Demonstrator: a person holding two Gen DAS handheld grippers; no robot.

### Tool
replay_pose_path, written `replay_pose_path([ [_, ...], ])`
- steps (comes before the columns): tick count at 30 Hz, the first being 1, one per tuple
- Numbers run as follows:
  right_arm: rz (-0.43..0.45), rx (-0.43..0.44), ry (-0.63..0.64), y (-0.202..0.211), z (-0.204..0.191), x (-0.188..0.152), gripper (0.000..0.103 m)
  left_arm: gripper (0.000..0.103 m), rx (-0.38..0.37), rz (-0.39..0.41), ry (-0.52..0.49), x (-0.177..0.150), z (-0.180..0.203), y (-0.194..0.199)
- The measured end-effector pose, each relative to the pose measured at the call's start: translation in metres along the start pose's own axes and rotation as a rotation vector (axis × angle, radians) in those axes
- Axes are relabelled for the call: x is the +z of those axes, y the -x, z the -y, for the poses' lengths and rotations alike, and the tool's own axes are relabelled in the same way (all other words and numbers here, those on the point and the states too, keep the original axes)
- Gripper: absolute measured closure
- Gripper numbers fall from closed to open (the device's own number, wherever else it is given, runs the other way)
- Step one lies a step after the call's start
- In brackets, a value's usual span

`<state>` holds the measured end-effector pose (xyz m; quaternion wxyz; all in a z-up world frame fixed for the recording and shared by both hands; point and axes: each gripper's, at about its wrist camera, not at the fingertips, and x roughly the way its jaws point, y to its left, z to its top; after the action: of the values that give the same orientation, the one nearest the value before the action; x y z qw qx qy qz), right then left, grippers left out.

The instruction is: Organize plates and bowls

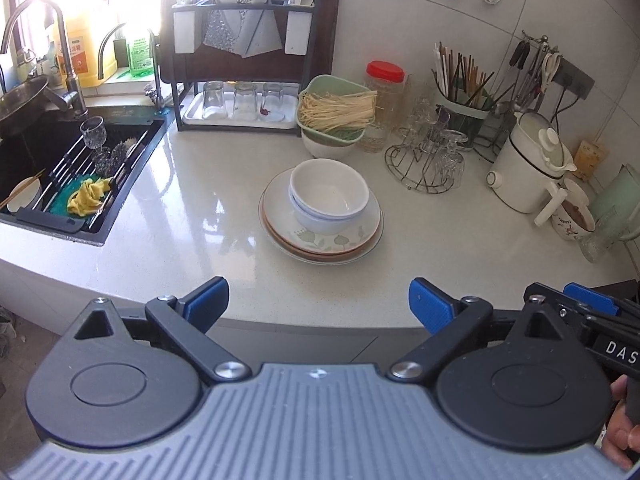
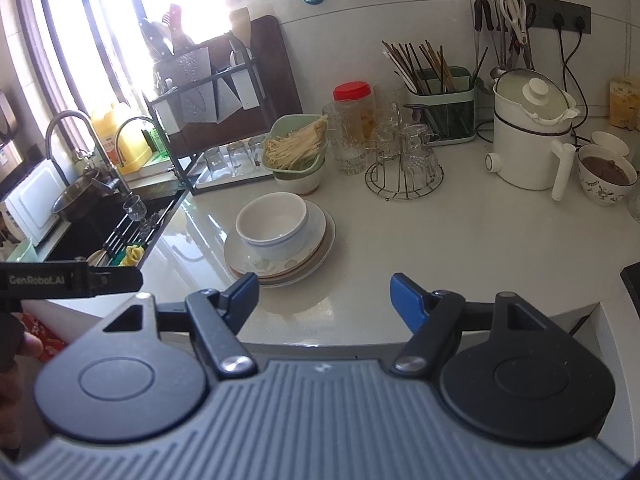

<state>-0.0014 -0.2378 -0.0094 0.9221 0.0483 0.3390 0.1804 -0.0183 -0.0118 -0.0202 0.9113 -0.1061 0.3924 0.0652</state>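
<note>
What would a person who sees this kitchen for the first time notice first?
Probably the white bowls nested on a stack of plates in the middle of the pale counter. Behind them stands a green basket of dry noodles with a red-lidded jar beside it. In the foreground the left gripper and the right gripper are both open and empty.

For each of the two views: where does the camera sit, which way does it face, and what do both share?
Left wrist: on the left gripper, angled down at the counter; its open jaws, the right gripper and a hand show.
Right wrist: on the right gripper, facing likewise; its open jaws and the left gripper's tip show.
Shared: nested bowls on stacked plates.
</note>
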Motion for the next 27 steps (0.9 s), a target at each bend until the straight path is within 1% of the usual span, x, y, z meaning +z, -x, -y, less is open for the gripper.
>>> replay_pose_path([
  [3,0.000,0.003,-0.014,0.000,0.000,0.003,0.029,0.005,0.012,-0.014,-0.012,0.002,0.003,-0.002],
  [6,0.007,-0.003,-0.018,-0.001,0.000,0.005,0.029,0.005,-0.005,-0.025,-0.023,0.000,0.005,-0.003],
  [12,-0.005,-0.012,-0.049,-0.004,-0.002,0.004,0.029,0.005,0.000,-0.022,-0.036,0.001,0.002,-0.002],
  [18,-0.016,-0.005,-0.004,-0.002,-0.015,-0.002,0.029,0.005,0.006,-0.009,-0.048,0.003,-0.002,0.002],
  [21,-0.015,-0.003,-0.005,-0.002,-0.017,-0.001,0.029,0.005,0.012,0.007,-0.051,0.005,-0.005,0.005],
  [27,-0.013,0.000,-0.008,-0.004,-0.019,0.000,0.029,0.005,-0.005,-0.007,-0.051,0.008,-0.005,0.000],
])
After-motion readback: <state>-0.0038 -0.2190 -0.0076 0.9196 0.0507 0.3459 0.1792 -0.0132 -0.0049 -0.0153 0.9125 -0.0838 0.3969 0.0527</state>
